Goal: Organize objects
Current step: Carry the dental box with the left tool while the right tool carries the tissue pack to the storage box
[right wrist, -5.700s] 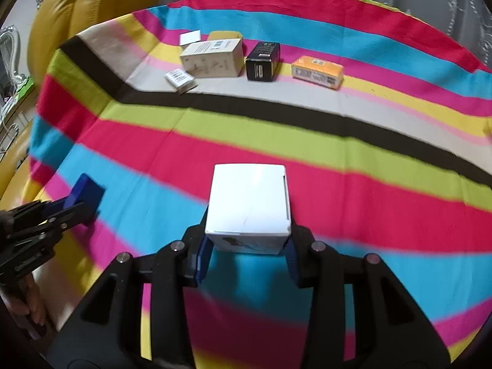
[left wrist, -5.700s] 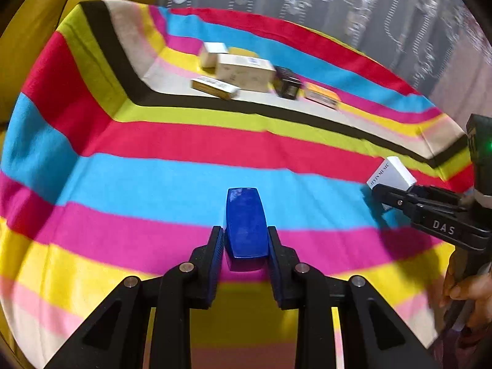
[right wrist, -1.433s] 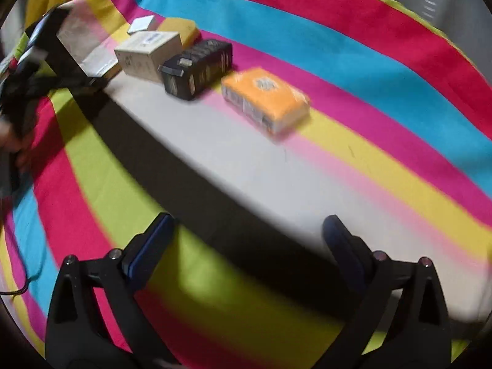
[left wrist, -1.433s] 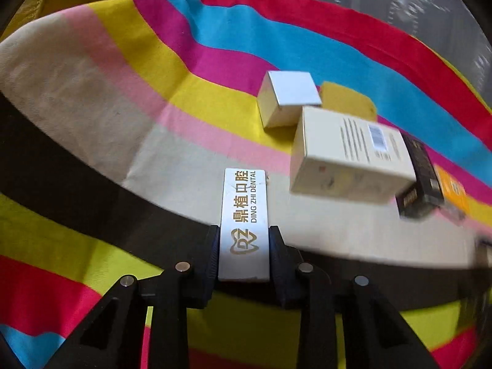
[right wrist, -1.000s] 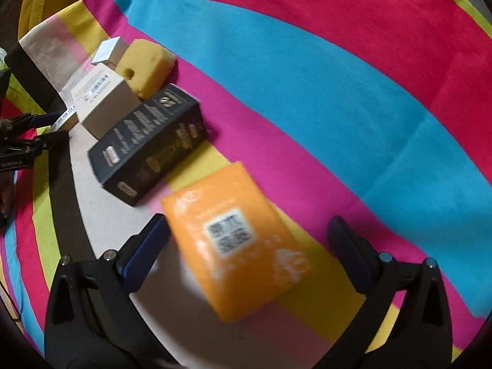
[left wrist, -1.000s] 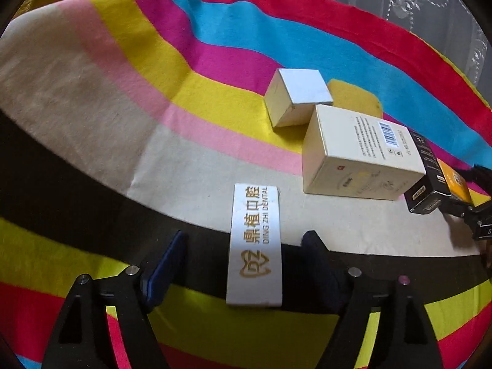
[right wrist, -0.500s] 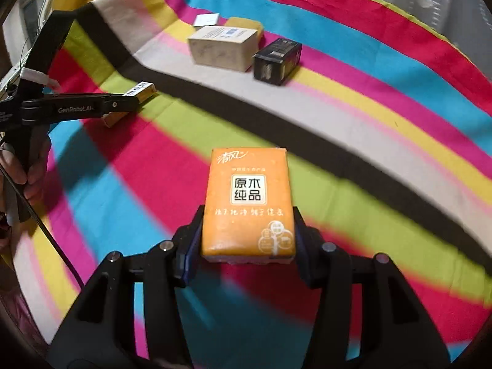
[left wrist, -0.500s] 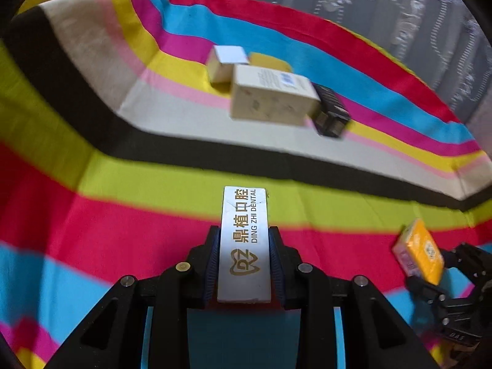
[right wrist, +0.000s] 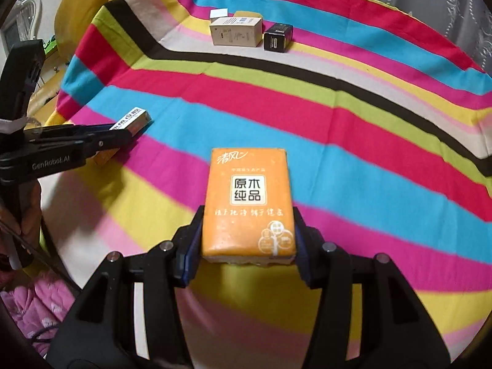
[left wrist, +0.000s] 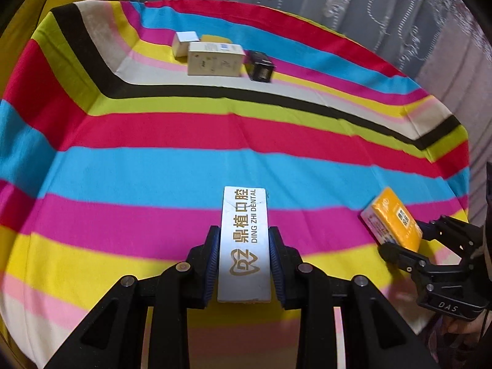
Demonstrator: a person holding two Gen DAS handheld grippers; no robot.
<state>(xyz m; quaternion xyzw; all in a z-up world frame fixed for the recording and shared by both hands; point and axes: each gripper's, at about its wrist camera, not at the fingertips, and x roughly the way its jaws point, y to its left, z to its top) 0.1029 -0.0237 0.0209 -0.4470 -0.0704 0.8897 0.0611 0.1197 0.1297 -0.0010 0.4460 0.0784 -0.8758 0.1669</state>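
My left gripper (left wrist: 244, 264) is shut on a long white dental box (left wrist: 245, 240) with gold lettering, held over the near pink and yellow stripes of the cloth. My right gripper (right wrist: 248, 236) is shut on an orange tissue pack (right wrist: 248, 203). In the left wrist view the orange tissue pack (left wrist: 392, 223) shows at the right edge, in the right gripper (left wrist: 406, 246). From the right wrist view, the white dental box (right wrist: 132, 120) sticks out of the left gripper (right wrist: 123, 132) at the left.
A striped cloth (left wrist: 153, 160) covers the surface. At the far side stand a cream box (left wrist: 215, 59), a small white box (left wrist: 184, 43), a yellow block (left wrist: 215, 38) behind them and a black box (left wrist: 260, 66). A yellow sofa (right wrist: 83, 3) lies behind, a curtain (left wrist: 369, 9) at the back.
Both grippers closed on their items, the left on the white dental box and the right on the orange pack, lifted them off the far beige stripe and carried them back toward the near stripes.
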